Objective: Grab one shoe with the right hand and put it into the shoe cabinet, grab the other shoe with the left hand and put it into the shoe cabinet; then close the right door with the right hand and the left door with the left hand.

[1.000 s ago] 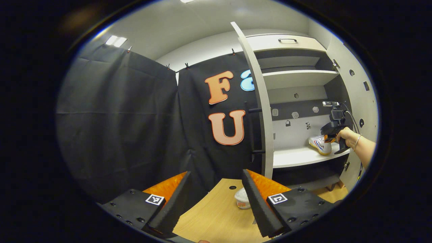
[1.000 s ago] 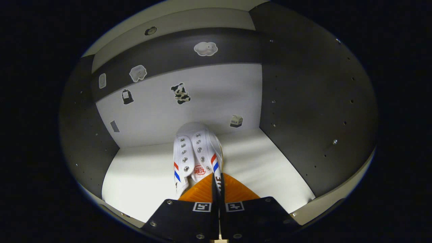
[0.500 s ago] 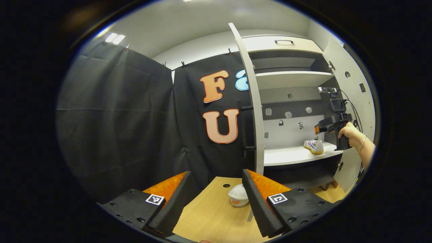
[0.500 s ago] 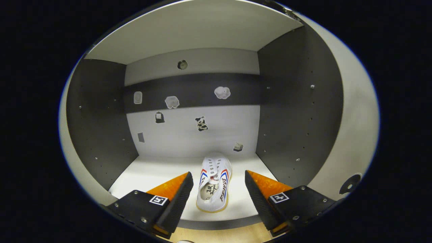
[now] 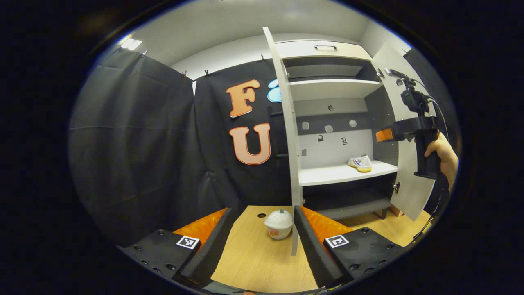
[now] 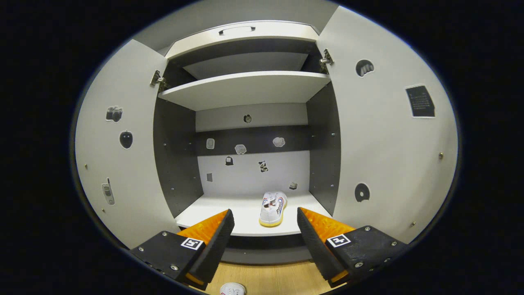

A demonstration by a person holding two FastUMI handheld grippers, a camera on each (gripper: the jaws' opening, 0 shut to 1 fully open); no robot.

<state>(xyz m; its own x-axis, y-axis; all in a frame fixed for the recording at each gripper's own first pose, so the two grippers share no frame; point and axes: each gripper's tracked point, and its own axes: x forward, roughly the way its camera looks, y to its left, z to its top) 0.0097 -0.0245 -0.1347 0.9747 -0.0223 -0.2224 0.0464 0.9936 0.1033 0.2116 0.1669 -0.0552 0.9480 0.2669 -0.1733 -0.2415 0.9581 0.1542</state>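
Observation:
One white shoe (image 6: 273, 209) with red and blue stripes lies on the middle shelf (image 6: 229, 213) of the shoe cabinet, toe toward the back wall; the same shoe (image 5: 361, 163) appears in the left gripper view. My right gripper (image 6: 265, 214) is open and empty, held back in front of the cabinet, level with that shelf. A hand (image 5: 441, 155) holds the right gripper (image 5: 384, 135) beside the open right door (image 5: 409, 180). The other white shoe (image 5: 278, 224) sits on the wooden floor (image 5: 254, 262), just ahead of my open left gripper (image 5: 262, 213). The left door (image 5: 286, 135) stands open, seen edge-on.
Both doors (image 6: 118, 155) (image 6: 385, 135) swing outward and flank the cabinet opening. An upper shelf (image 6: 245, 88) and a top drawer with a handle (image 6: 239, 29) sit above. The second shoe (image 6: 232, 289) lies on the floor below my right gripper. Black cloth (image 5: 143, 143) hangs left of the cabinet.
My right gripper opened, released the shoe on the shelf and drew back out of the cabinet. The left gripper swung so the floor shoe now sits between its fingers.

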